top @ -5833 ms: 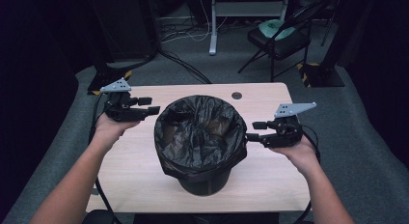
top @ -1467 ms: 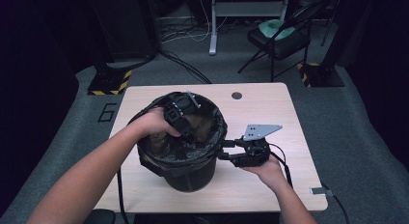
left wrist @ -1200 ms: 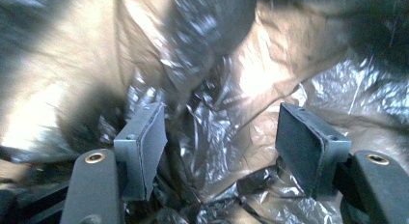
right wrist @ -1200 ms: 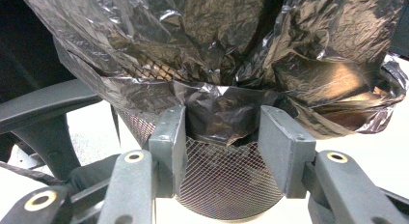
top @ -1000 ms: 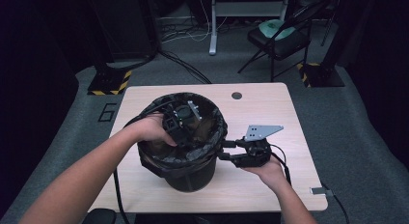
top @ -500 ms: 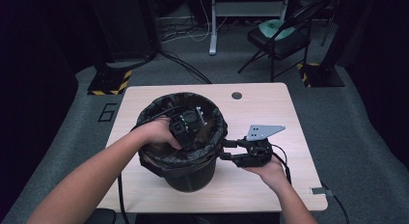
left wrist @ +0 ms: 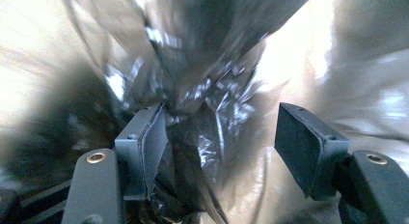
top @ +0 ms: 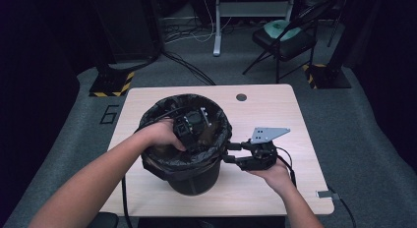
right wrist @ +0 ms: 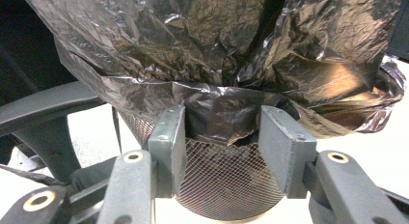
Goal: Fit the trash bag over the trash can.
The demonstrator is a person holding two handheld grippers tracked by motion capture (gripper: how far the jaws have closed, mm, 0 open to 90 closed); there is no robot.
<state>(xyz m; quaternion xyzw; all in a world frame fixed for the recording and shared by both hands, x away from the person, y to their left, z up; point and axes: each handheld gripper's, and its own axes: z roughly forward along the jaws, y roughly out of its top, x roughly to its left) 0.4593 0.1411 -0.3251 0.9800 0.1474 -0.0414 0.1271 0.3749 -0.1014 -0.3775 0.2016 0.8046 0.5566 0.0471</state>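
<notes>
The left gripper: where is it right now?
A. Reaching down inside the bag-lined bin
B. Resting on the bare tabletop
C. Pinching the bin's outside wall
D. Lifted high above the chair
A: in the high view the left gripper sits inside the mouth of the bin, surrounded by the black bag.

Glossy crinkled plastic liner (right wrist: 212, 45), wire-mesh bin (right wrist: 226, 180)

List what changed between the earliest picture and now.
The left gripper moved from the table's left side into the black mesh bin, down among the black plastic liner bag. The right gripper moved in to the bin's right side, jaws around the liner's overhanging edge. The bin shifted slightly toward the left; the light wooden table stayed put.
</notes>
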